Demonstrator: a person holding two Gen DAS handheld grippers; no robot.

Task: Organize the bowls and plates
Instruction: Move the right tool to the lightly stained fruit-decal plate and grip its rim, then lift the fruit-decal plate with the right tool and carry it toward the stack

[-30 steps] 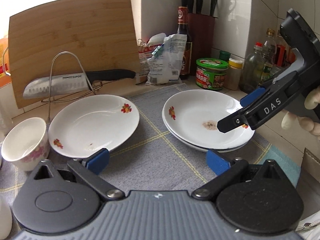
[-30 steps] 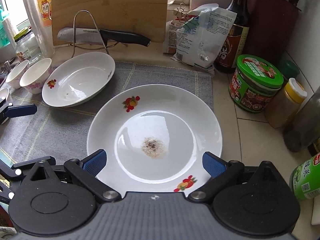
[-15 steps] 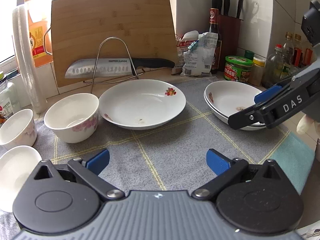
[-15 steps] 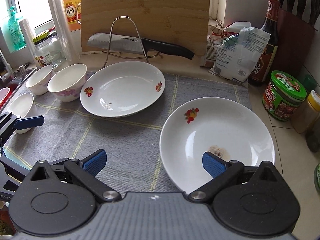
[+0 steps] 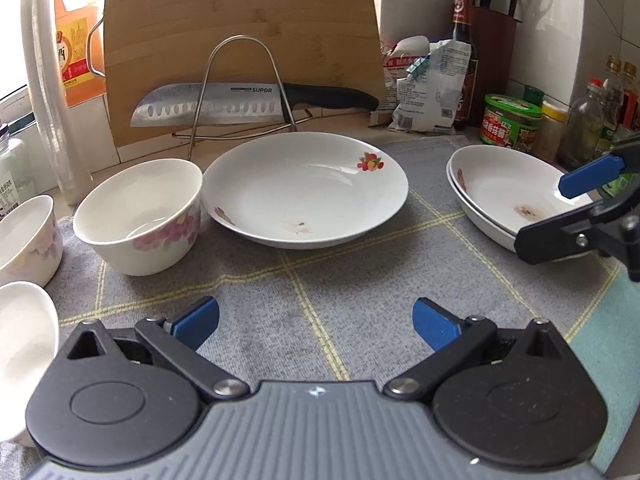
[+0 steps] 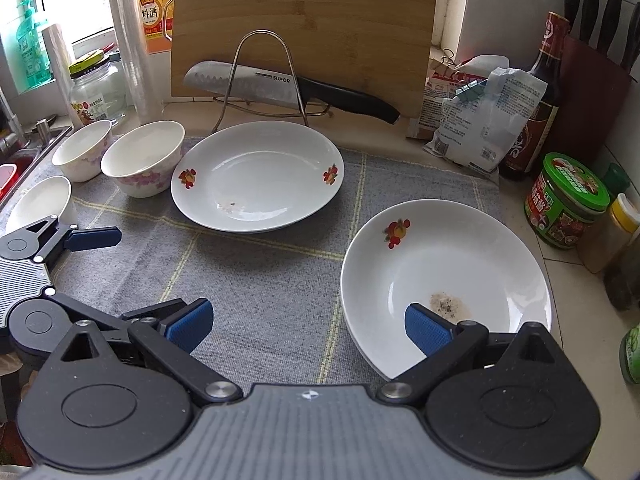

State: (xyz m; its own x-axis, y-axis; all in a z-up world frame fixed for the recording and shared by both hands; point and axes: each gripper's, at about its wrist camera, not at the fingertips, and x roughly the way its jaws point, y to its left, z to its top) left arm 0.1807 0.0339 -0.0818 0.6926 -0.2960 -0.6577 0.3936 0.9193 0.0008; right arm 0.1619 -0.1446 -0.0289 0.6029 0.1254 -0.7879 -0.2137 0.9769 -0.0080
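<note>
Judging by how the dishes are lying, the plate-gathering step is under way: two plates are already sitting nested as a stack (image 6: 446, 276) on the grey mat (image 6: 264, 280), and one lone plate (image 6: 256, 176) is waiting to join them. The three bowls look untouched so far.

The left gripper (image 5: 316, 322) is hanging low over the mat with its jaws spread wide and holding nothing. In its view the lone plate (image 5: 306, 194) is lying at 12 o'clock, straight ahead of the gap and well apart from the blue pads (image 5: 198, 320). The near bowl (image 5: 138, 216) is sitting at 10 o'clock, just touching or almost touching the plate's left rim; I cannot tell which. A second bowl (image 5: 24, 238) is at 9 o'clock and a third bowl (image 5: 22, 356) is cut off at the left edge.

The right gripper (image 6: 308, 324) is also standing open and empty. In its view the stack is lying at 2 o'clock, its near rim passing under the right finger (image 6: 428, 330), which is hovering above the stained centre rather than pinching anything. The lone plate is at 11 o'clock, well ahead.

The next move probably calls for the left gripper advancing toward 12 o'clock, dropping so one finger is going under the plate's near rim and the other over it, then closing. The rim is thin, glossy and sloped, so a shallow bite could slip. The neighbouring bowl is leaving little room on that side, and the knife (image 5: 240, 106) on its rack (image 5: 240, 88) is lying just behind.
</note>
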